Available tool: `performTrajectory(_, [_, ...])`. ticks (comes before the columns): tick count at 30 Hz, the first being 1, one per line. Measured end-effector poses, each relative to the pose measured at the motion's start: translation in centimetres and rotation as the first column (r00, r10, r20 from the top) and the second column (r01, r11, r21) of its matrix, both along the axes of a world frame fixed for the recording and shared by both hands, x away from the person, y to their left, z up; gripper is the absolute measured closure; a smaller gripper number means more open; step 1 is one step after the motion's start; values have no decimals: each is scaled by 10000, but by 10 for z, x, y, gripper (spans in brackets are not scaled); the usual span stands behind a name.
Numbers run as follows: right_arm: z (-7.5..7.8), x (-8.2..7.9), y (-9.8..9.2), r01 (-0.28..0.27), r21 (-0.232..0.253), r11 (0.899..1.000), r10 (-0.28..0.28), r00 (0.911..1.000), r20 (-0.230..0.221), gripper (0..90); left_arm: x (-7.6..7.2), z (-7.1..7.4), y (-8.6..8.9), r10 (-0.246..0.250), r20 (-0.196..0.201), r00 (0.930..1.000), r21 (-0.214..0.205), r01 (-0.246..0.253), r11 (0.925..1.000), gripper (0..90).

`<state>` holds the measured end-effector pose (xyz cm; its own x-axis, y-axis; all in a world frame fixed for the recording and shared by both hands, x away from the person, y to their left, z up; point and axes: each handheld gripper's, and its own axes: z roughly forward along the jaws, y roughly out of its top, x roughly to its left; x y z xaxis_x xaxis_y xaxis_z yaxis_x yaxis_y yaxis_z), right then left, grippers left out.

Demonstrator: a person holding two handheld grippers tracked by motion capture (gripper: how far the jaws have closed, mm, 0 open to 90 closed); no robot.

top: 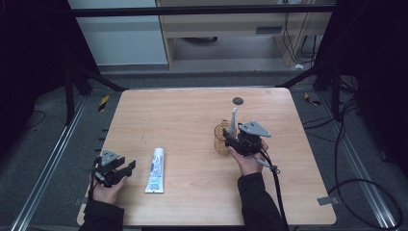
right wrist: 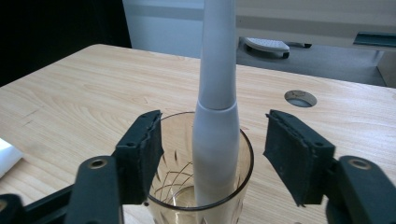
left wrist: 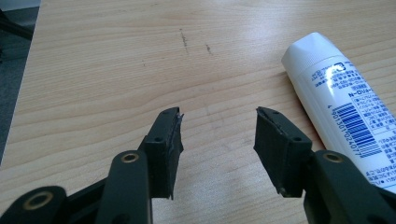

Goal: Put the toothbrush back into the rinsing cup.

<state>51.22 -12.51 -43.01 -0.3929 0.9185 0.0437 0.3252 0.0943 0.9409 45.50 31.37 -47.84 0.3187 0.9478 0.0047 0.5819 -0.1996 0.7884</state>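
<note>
1. I see a light wooden surface [top: 192, 120] with rounded corners on a metal frame, and grey carpet around it. A few dark scuff marks [left wrist: 183, 38] sit on the wood left of centre.
2. Behind the surface, from the left: darkness, a pale panel [top: 120, 38], then a light wooden desk [top: 231, 24] with cables [top: 298, 43] hanging at its right end.
3. My left gripper [top: 126, 168] rests near the front left corner of the surface. In the left gripper view its jaws stand well apart with bare wood between them; it holds nothing.
4. Just to its right lies a white toothpaste tube [top: 155, 170] with blue print, flat on the surface, cap end pointing away from me. It is near the left gripper but not touching it.
5. Well apart to the right stands a clear brownish cut glass [right wrist: 205, 186], upright.
6. In the glass stands a white toothbrush handle [right wrist: 215, 140], leaning slightly, its top rising out of the right gripper view.
7. My right gripper [right wrist: 212, 158] is at the glass. Its jaws are wide, one on either side of the handle and above the rim, pads clear of both; it grips nothing.
8. Beyond the glass, a round dark grommet hole [top: 238, 100] sits near the far edge.
9. More cables [top: 365, 183] loop on the floor at the right.
</note>
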Motion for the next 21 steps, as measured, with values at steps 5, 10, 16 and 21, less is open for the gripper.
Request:
performTrajectory(5, [7,-5,-1,-266,-75,9996,265,9995,-143,276,-1,1,0,8,13,10000,3,-8,10000,500])
performTrajectory(10, [18,-12,-8,-436,126,9990,438,9988,-202,245,-1,1,0,2,21,10000,-11,-2,10000,500])
performTrajectory(16, [25,-19,-16,-470,11,9989,471,9987,-211,219,-1,1,0,20,6,10000,-14,-20,10000,501])
performTrajectory(21, [25,-23,-23,-569,-222,9981,562,9980,-297,213,-1,1,1,16,11,10000,-32,-16,10000,501])
